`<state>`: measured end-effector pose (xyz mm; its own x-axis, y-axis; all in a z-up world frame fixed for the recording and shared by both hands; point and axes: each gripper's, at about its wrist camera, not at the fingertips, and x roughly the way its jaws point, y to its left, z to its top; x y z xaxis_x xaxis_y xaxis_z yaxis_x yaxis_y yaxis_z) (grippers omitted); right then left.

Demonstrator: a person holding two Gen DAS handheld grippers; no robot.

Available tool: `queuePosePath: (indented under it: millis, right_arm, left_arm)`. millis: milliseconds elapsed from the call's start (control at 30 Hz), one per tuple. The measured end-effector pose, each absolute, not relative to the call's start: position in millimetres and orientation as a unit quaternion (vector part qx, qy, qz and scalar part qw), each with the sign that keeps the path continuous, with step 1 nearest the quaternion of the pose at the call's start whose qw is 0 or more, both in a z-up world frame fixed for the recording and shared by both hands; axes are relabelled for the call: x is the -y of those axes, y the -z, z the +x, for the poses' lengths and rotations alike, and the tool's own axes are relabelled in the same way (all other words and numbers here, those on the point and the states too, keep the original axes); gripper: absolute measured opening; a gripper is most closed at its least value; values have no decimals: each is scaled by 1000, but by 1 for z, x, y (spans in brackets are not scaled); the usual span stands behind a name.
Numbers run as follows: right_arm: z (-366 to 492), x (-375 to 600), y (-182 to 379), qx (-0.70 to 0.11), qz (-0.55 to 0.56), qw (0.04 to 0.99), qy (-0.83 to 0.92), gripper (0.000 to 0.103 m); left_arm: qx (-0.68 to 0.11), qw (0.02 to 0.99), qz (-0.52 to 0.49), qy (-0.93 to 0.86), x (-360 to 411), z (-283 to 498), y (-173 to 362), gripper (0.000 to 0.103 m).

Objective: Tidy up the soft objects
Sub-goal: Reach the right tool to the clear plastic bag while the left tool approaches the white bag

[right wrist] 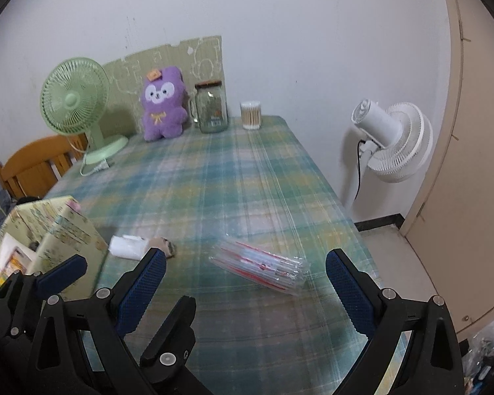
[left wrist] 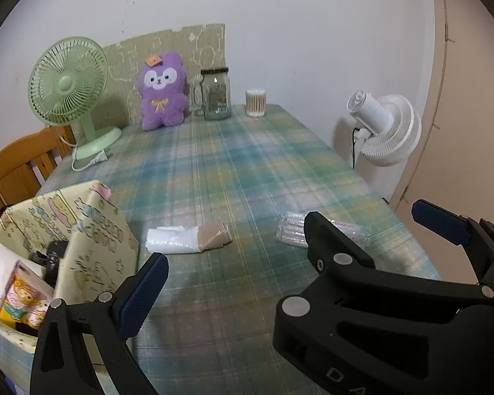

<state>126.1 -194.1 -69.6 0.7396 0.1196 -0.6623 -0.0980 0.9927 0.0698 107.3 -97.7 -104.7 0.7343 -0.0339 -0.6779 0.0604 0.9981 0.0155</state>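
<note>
A purple plush bear [left wrist: 162, 91] sits upright at the table's far edge, also in the right wrist view [right wrist: 163, 105]. A yellow printed storage box [left wrist: 66, 243] stands at the near left and holds several soft packets; it also shows in the right wrist view [right wrist: 46, 233]. A white plastic bag with a tan roll [left wrist: 189, 237] lies beside the box [right wrist: 138, 246]. A clear packet of straws [right wrist: 258, 265] lies between my right gripper's fingers, a little ahead. My left gripper [left wrist: 233, 256] is open and empty. My right gripper [right wrist: 247, 283] is open and empty.
A green desk fan [left wrist: 69, 92] stands at the far left. A glass jar [left wrist: 216, 93] and a cotton-swab tub [left wrist: 255, 102] stand by the wall. A white floor fan [right wrist: 392, 138] stands right of the table. A wooden chair [left wrist: 19, 168] is at left.
</note>
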Motion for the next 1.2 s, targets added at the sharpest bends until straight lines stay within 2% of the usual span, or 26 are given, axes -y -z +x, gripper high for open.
queuePosePath:
  millis: [333,800,867,933,1067,1133,1200]
  right_arm:
    - [151,193,102,-390,11,918,-68,99]
    - [193,188,120,-416,-11,905,-91,97]
    - [198,188,125,-429,-10,899,-88,87]
    - [205,189,132,-451,0,888,-92,72]
    - [208,185,137,-459,3,882,-109,53]
    - [208,181,136,-457,-2,882,-114,36]
    - [209,180,135,-455,-4,883,-117,26]
  left_arm:
    - [-396,918,25,2,98,129,132,101]
    - [-422,906,31,-23,96,166,149,101]
    - [-427,903,31,-26,94,169,151,101]
    - [-433,900,35,-29,93,172,154,101]
    - [-438,897,44,-33,94,173,155,100]
    - [-435,898,49,-35,95,174,153,100]
    - [-434,899,49,-37,93,174,152,100]
